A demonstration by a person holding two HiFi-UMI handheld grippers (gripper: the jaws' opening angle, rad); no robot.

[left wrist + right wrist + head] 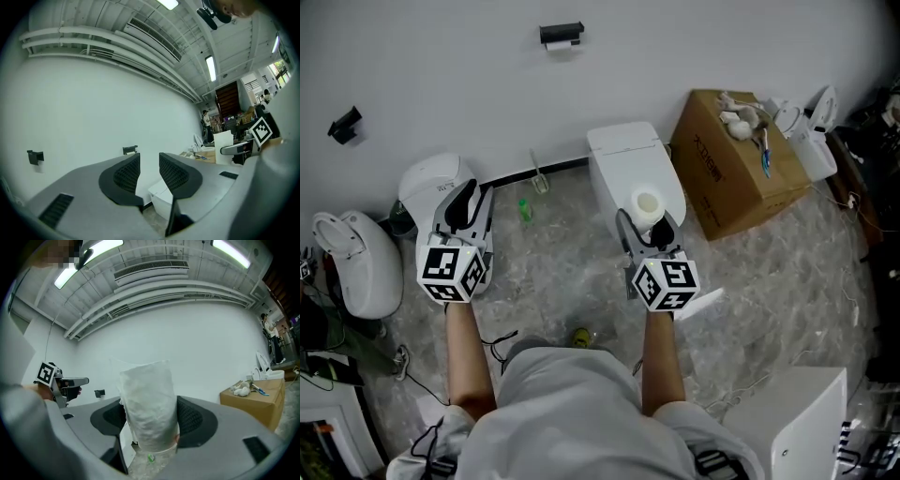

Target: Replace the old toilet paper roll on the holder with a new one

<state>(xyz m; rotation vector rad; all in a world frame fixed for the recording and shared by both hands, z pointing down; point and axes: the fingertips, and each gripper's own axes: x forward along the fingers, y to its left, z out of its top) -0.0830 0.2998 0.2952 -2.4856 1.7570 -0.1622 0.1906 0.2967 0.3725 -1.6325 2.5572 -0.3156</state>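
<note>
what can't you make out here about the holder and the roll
- Holder: too small in head and left gripper views to show any old roll.
- Right tool pads: mostly covered by the roll, right gripper view.
- Box print: too small, head view.

We list, along the white wall (441, 56):
- one white toilet (619, 150);
- a cardboard box (722, 178) just to its right, with pale small objects (736, 117) and a blue-handled item (764, 161) on top;
- a second white toilet (427, 183) to the left;
- another white fixture (361, 267) beside that.

On the grey marbled floor (769, 272) we list a green bottle (525, 208). A small black bracket (344, 124) is mounted on the wall.
</note>
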